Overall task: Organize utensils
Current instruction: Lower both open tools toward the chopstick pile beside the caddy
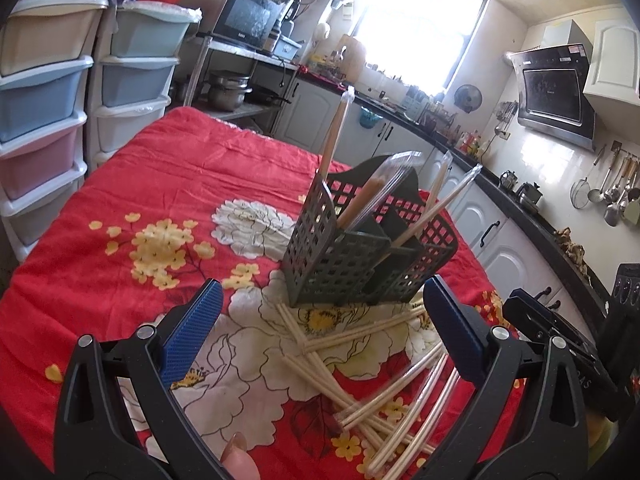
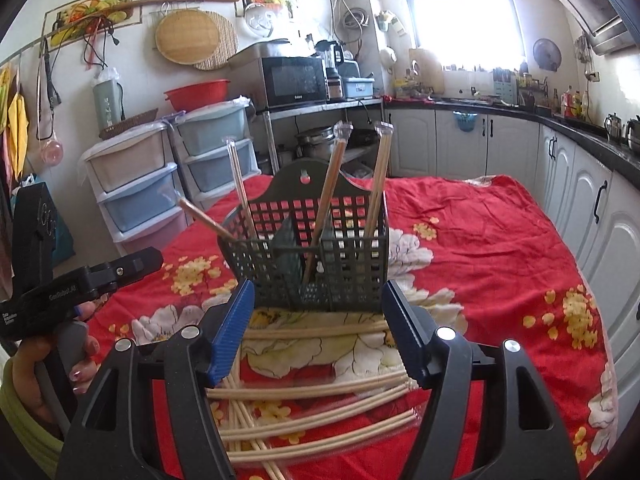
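Chopsticks [image 2: 334,184] stand in the divided basket [image 2: 316,264]; both hand-held grippers [image 1: 320,336] [image 2: 318,332] gape empty.

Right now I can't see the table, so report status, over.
Both tongs open, empty: left, right. Four wrapped pairs standing in caddy. Loose chopsticks piled on cloth before it. Nothing blocking.

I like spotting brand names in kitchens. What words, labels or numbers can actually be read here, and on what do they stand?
"GenRobot.AI": white print on the black handheld left gripper, seen from the right wrist.
Small white lines below it on the same gripper: too small to read.
Logo on the black microwave oven: blurred.
Characters on the grey-green bin: unreadable.
Stickers on the black range hood: too small to read.
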Demonstrator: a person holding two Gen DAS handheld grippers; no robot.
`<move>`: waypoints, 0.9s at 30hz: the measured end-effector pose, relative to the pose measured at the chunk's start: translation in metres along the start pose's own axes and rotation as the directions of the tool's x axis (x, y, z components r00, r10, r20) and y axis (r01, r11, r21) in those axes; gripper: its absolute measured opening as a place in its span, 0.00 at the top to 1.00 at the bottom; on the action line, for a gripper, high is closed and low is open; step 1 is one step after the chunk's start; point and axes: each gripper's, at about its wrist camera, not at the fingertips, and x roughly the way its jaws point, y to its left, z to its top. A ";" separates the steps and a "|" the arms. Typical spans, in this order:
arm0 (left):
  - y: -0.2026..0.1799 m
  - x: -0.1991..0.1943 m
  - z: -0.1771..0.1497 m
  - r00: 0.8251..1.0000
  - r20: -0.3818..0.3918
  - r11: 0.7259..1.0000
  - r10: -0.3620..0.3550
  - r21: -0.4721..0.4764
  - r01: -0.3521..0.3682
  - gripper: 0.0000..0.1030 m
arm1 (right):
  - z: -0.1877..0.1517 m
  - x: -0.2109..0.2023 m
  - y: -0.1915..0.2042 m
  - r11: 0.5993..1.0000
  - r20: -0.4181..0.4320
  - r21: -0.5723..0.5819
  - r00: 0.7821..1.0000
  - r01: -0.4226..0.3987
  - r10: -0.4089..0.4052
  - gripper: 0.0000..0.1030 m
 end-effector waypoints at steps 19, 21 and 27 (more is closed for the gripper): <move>0.001 0.017 -0.022 0.996 -0.084 1.000 0.004 0.002 -0.004 0.10 | -0.033 0.011 -0.012 0.999 -0.106 0.035 0.994 0.017 -0.014 0.38; 0.000 0.020 -0.024 0.995 -0.096 1.000 0.002 0.005 -0.002 0.10 | -0.037 0.013 -0.015 0.999 -0.119 0.048 0.993 0.021 -0.015 0.38; -0.002 0.030 -0.032 0.990 -0.140 1.000 -0.002 0.009 0.003 0.10 | -0.044 0.020 -0.028 0.994 -0.167 0.093 0.985 0.051 -0.035 0.38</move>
